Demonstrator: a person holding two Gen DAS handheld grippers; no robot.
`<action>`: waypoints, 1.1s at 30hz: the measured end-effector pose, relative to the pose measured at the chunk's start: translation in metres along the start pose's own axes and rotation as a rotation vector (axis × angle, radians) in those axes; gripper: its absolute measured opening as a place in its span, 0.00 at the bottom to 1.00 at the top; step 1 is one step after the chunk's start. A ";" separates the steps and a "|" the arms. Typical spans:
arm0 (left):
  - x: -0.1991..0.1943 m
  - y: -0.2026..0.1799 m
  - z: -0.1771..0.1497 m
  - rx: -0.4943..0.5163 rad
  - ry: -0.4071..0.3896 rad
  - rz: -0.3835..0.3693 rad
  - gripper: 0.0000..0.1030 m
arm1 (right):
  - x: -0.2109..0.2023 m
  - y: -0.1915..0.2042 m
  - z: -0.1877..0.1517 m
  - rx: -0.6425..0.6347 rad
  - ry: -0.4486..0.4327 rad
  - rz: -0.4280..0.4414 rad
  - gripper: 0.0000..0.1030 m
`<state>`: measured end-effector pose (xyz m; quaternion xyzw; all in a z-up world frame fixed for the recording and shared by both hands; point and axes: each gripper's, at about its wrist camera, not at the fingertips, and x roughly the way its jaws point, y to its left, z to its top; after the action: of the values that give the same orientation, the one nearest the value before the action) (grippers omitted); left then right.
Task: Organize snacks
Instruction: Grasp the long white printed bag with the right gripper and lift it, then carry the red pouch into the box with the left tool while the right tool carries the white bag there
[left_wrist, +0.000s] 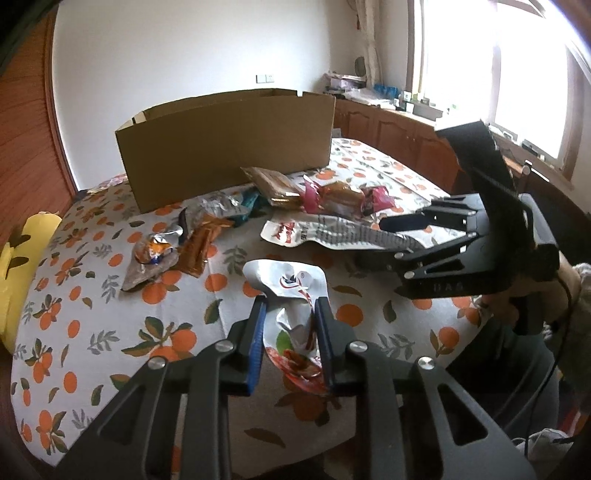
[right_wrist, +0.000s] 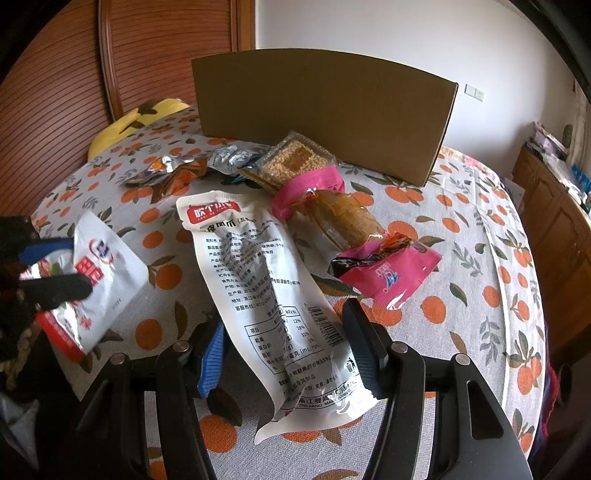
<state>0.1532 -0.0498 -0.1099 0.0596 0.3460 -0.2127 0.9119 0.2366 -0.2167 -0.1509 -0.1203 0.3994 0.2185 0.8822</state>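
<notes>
Left gripper (left_wrist: 290, 306) clamped on a white-and-red pouch (left_wrist: 291, 295), lifted off the table (left_wrist: 110, 332).

Right gripper (right_wrist: 284, 332) stands half open around the long white packet (right_wrist: 258, 280), which lies flat on the cloth; whether the pads press it cannot be told. Just beyond lie a pink-wrapped cake (right_wrist: 343, 221), a sesame bar (right_wrist: 295, 158) and a heap of foil wrappers (right_wrist: 184, 170), all in front of the open cardboard box (right_wrist: 321, 110). A yellow cushion (right_wrist: 125, 125) sits at the table's far left edge.
</notes>
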 end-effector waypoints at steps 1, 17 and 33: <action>-0.001 0.000 0.001 -0.002 -0.004 0.002 0.22 | 0.000 0.000 0.000 0.000 0.000 0.000 0.58; -0.017 0.020 0.000 -0.053 -0.046 0.021 0.22 | -0.007 0.014 0.004 -0.035 -0.033 -0.057 0.24; -0.025 0.035 0.012 -0.083 -0.106 0.051 0.22 | -0.049 0.034 0.008 -0.024 -0.163 -0.036 0.18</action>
<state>0.1585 -0.0123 -0.0856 0.0193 0.3042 -0.1777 0.9357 0.1962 -0.1978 -0.1101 -0.1198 0.3214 0.2165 0.9140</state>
